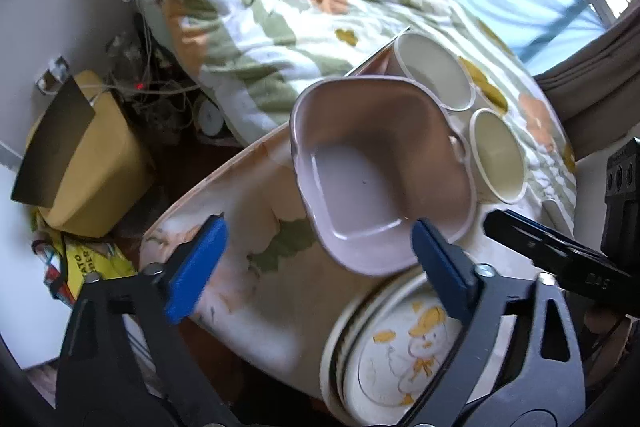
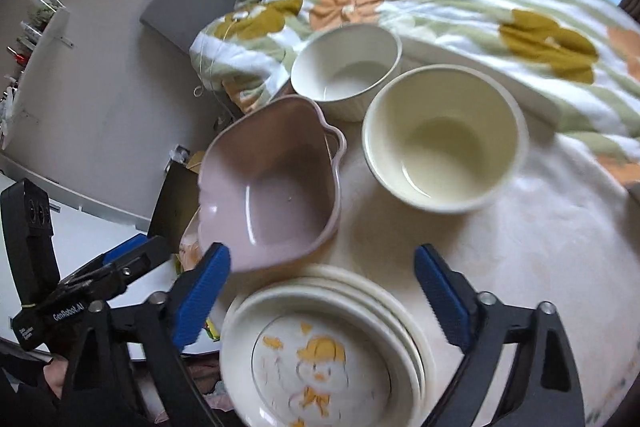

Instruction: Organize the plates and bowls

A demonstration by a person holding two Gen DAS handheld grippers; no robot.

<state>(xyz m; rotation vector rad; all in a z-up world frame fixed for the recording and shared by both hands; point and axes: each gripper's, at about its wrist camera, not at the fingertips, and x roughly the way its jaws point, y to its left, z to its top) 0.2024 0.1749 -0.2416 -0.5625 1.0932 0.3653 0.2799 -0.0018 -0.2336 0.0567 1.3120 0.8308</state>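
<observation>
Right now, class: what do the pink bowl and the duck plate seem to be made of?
Pink bowl: probably plastic or melamine, smooth and semi-glossy; thin wall, moulded handle, soft highlights. Duck plate: glazed ceramic or melamine, cream, glossy, with a printed cartoon; the pictures cannot settle which.

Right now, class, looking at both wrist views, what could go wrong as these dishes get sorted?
1. The pink bowl sits tilted, its near edge over the plates; a nudge might slide or tip it.
2. The plates overhang the table edge, so pressing down could tip them off.
3. The two cream bowls stand close together, so an open right gripper reaching in might knock one.
</observation>
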